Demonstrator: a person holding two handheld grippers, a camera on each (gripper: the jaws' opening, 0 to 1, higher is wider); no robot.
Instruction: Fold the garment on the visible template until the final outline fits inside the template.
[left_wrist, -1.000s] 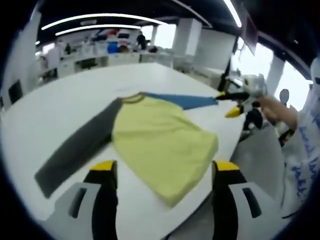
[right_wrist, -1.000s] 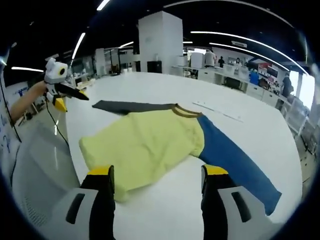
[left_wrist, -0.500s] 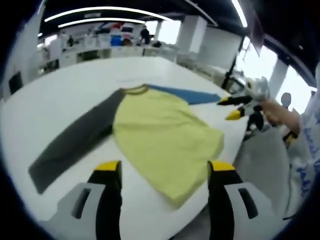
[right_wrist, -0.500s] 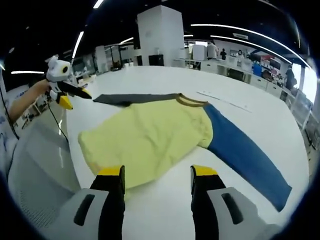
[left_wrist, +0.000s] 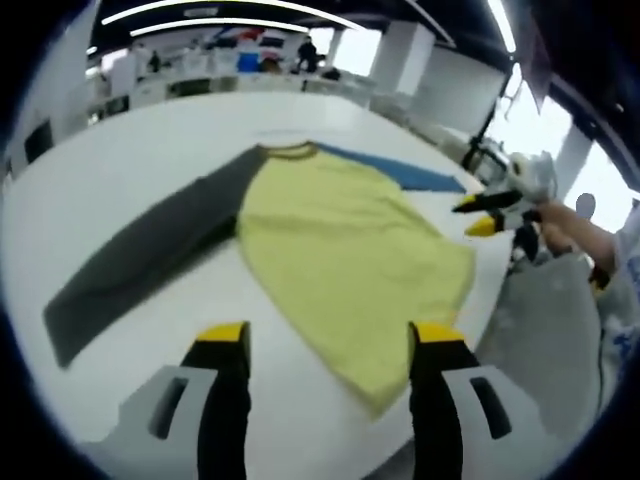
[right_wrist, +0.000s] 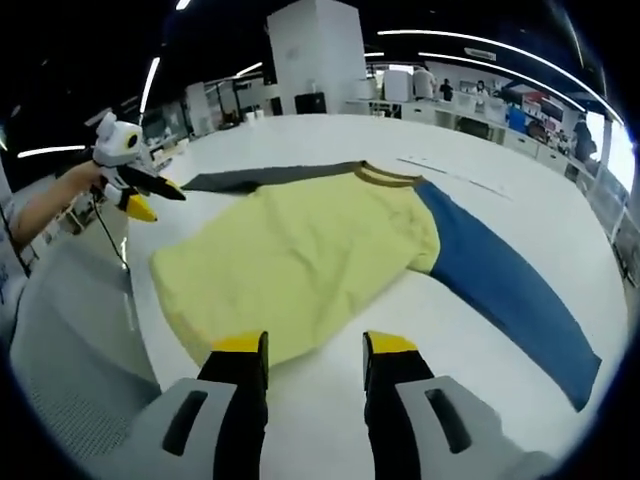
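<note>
Raglan shirt spread flat on a white table, both grippers above its hem

The left gripper (left_wrist: 325, 340) hangs with jaws wide apart, holding nothing. The shirt (left_wrist: 345, 255) lies flat: grey sleeve (left_wrist: 150, 250), yellow body, blue sleeve (right_wrist: 505, 285). The right gripper (right_wrist: 305, 350) hovers over the hem, jaws partly open, empty. The table (left_wrist: 80, 170) carries the whole garment.

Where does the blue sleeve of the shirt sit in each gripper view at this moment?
Left gripper view: the blue sleeve runs from the collar toward the upper right, far side of the yellow body.
Right gripper view: the blue sleeve stretches from the collar down to the right edge.
Shared landmark: the brown collar, where both sleeves meet.
</note>
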